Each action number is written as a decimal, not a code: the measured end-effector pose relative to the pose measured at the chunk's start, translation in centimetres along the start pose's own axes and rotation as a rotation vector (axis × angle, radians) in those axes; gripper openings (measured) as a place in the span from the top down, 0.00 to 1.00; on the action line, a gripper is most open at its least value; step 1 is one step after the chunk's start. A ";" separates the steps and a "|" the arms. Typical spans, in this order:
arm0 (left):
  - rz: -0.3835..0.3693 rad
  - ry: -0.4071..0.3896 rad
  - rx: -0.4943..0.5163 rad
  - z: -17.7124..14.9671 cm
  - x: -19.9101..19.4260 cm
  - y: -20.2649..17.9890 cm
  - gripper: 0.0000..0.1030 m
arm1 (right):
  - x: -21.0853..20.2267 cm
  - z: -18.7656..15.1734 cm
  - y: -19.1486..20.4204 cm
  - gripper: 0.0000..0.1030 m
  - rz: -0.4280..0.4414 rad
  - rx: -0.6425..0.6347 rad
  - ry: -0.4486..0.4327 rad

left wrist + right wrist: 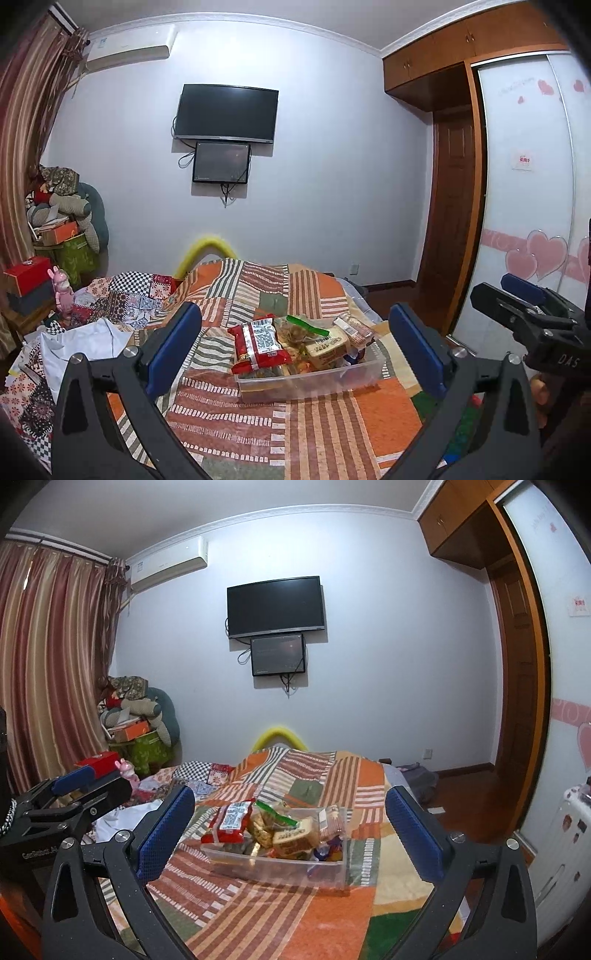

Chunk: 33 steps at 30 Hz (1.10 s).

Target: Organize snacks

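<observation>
A clear tub (354, 376) of snacks is seen on a bed (332, 424) covered by a striped patchwork quilt. It lies ahead of the left claw (295, 350), framed between the spread blue pads, untouched. The right claw (290, 829) is likewise held apart and empty, with the tub ahead of it. In the tub are piled a red packet (258, 343) bearing a barcode label, a tan packet (327, 347) with unreadable print, a green-sealed bag (301, 326) and a striped packet (356, 328). "DAS" is read on the right claw's body in the left view.
</observation>
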<state>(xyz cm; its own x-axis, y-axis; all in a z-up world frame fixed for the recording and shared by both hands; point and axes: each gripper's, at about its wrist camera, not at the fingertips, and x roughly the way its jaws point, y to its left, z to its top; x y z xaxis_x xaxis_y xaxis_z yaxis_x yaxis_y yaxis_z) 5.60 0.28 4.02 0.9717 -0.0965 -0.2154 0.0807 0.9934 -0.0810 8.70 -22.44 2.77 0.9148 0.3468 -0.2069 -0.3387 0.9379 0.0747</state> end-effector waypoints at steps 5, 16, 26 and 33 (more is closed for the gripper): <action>-0.001 0.000 0.006 -0.2 0.0 -0.4 0.00 | -0.6 -0.4 0.0 0.00 -0.001 0.000 -0.004; -0.007 0.004 0.004 -0.4 0.0 -0.5 0.00 | -0.8 -0.5 0.1 0.00 0.004 -0.001 -0.003; -0.007 0.006 0.001 -0.4 -0.1 -0.3 0.00 | -0.9 -0.5 0.1 0.00 0.006 0.000 -0.003; -0.007 0.006 0.001 -0.4 -0.1 -0.2 0.00 | -0.9 -0.3 0.0 0.00 0.009 0.003 -0.004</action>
<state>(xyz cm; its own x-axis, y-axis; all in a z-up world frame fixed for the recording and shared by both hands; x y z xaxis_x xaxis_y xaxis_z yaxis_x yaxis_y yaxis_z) 5.38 0.02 3.64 0.9699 -0.1037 -0.2203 0.0878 0.9928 -0.0812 7.76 -22.75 2.62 0.9127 0.3548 -0.2027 -0.3457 0.9349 0.0798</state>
